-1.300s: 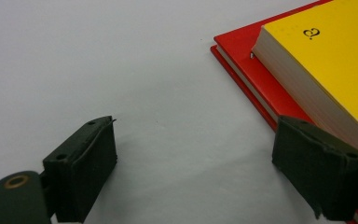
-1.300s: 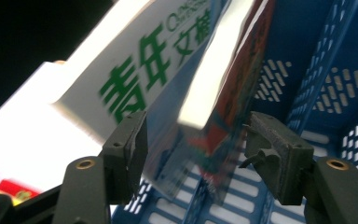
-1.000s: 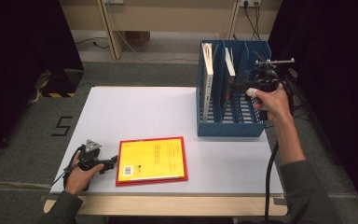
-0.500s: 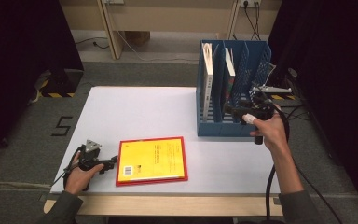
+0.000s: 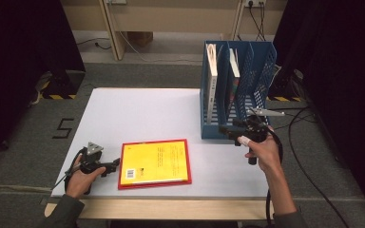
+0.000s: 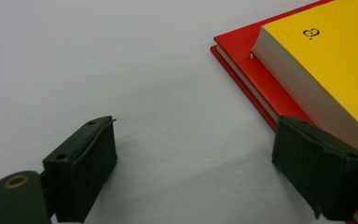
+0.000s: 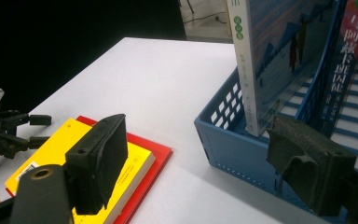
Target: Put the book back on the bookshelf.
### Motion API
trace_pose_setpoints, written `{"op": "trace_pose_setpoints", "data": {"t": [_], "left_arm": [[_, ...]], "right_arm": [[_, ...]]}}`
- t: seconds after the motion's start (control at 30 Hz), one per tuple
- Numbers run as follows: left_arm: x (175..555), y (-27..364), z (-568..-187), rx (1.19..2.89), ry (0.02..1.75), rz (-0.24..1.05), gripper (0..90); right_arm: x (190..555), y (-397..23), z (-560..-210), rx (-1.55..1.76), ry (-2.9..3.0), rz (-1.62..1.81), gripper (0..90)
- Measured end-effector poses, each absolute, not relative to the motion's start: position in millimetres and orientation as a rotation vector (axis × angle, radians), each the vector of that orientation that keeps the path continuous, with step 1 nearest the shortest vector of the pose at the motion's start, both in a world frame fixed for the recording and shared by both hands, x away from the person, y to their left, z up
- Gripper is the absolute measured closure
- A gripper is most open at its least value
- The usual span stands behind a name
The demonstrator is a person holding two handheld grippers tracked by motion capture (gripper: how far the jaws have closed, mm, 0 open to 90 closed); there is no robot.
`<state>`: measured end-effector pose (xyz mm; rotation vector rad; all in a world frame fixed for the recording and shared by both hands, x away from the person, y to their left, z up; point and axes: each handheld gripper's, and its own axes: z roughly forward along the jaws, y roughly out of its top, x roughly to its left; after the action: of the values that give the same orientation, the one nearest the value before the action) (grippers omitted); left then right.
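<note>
The right gripper [image 5: 231, 130] stood wide open and empty, its jaws having just opened, near the blue rack [image 5: 237, 85]. The left gripper [image 5: 111, 166] was open, empty, beside the yellow book [image 5: 157, 160].

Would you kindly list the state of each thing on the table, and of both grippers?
Yellow book: closed, lying flat on the red book.
Red book: closed, flat on the table.
Blue file rack: upright, two books standing in its slots.
White-spined book: upright in the leftmost slot.
Left gripper: open, empty, beside the books' corner.
Right gripper: open, empty, jaws just opened, in front of the rack.
</note>
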<state>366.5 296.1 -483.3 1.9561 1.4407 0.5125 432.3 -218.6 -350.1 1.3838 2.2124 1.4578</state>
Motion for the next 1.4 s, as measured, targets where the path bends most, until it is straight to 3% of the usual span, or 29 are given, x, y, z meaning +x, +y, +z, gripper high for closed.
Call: {"op": "trace_pose_setpoints", "data": {"t": [1.07, 1.4], "left_arm": [[366, 298, -483, 1.96, 1.428, 0.501, 13.3], [362, 299, -475, 1.937, 1.399, 0.518, 14.9]], "right_arm": [[413, -172, -428, 1.419, 2.506, 1.295, 20.9], [410, -159, -435, 1.403, 2.557, 1.282, 21.6]]}}
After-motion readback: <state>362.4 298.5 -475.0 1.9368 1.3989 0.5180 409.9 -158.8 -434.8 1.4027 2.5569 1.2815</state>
